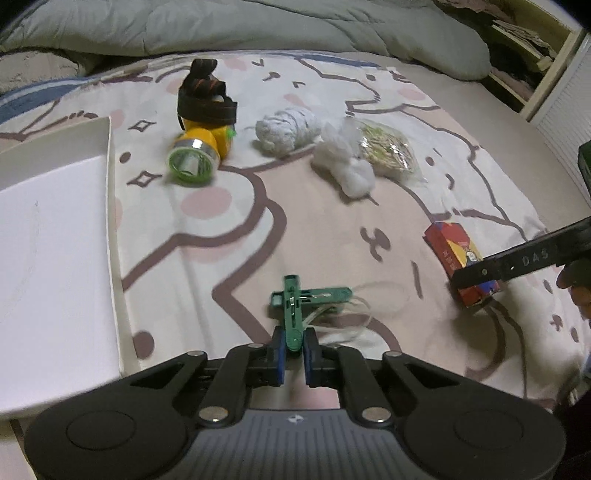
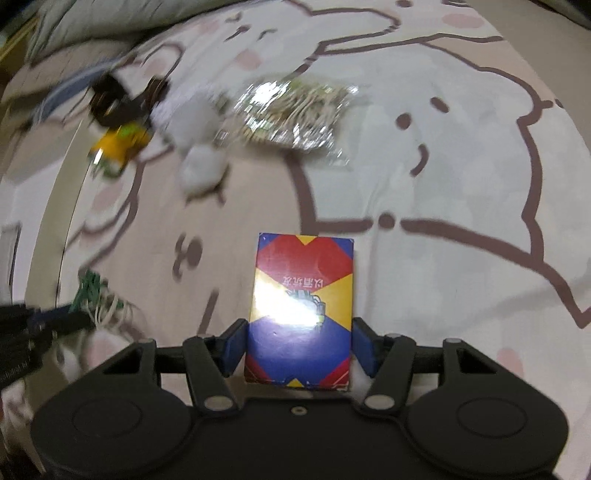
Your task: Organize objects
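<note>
My left gripper point(image 1: 294, 341) is shut on a green plastic clip point(image 1: 295, 306), which has a second green piece crossing it and clear cord loops trailing to the right. It hangs just above the bedsheet. My right gripper point(image 2: 300, 341) is shut on a red, blue and yellow card box point(image 2: 301, 295), with a blue pad pressed against each long side. In the left wrist view the card box point(image 1: 448, 243) shows at the right edge with a black finger point(image 1: 480, 275) of the right gripper across it. The green clip point(image 2: 86, 288) is blurred at the left of the right wrist view.
A white tray point(image 1: 55, 240) lies at the left on the cartoon-print sheet. Further back lie a yellow headlamp point(image 1: 201, 144) with a black strap, a white yarn ball point(image 1: 286, 127), a white cotton wad point(image 1: 345, 162) and a clear bag of small sticks point(image 1: 389, 147). A grey duvet point(image 1: 258, 26) lies behind.
</note>
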Motion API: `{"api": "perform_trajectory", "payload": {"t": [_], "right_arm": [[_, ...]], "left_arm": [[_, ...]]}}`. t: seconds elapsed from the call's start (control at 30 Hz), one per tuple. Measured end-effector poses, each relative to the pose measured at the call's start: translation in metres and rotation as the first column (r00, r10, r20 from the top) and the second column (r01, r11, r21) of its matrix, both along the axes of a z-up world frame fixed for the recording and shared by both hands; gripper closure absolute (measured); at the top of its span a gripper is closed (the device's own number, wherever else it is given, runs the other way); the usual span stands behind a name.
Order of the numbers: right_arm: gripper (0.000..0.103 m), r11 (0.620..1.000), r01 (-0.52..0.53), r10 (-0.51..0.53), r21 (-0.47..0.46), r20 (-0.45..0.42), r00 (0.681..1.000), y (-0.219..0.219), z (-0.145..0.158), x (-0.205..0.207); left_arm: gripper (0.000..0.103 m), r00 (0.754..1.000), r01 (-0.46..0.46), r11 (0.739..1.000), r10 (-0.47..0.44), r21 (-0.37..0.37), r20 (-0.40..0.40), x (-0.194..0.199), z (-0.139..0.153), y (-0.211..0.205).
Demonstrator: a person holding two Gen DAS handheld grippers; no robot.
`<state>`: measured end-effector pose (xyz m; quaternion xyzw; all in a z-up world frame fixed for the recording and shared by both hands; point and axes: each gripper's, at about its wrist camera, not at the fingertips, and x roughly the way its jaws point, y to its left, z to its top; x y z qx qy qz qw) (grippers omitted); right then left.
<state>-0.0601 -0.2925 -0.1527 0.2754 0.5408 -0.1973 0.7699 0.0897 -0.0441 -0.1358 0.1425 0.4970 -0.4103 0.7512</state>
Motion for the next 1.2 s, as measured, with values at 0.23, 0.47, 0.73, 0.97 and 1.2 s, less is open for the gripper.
{"api": "perform_trajectory", "payload": {"t": [0.23, 0.47, 0.73, 0.97, 1.2], "right_arm": [[0.039, 0.999, -0.034, 0.035, 0.016, -0.019, 0.999, 0.009, 0.001, -0.002], [0.032, 0.998, 0.024, -0.024, 0.052, -0.004, 1.0, -0.001, 0.0, 0.002], [0.033, 0.999, -0.041, 0.042, 0.008, -0.066, 0.997, 0.008, -0.009, 0.011], [0.04, 0.992, -0.107, 0.101, -0.062, -0.089, 0.991, 0.018, -0.009, 0.018], [0.041, 0.995, -0.063, 0.06, -0.074, -0.041, 0.997, 0.014, 0.003, 0.012]], "left_arm": [[0.062, 0.998, -0.039, 0.999, 0.038, -0.013, -0.043, 0.003, 0.01, 0.001], [0.066, 0.982, -0.148, 0.989, 0.147, 0.004, -0.122, 0.02, -0.006, -0.005], [0.073, 0.976, -0.172, 0.984, 0.176, 0.044, -0.131, 0.023, -0.016, -0.016], [0.084, 0.983, -0.136, 0.989, 0.142, 0.064, -0.115, 0.014, -0.018, -0.021], [0.087, 0.981, -0.18, 0.984, 0.179, 0.004, -0.072, 0.022, 0.002, -0.011]]}}
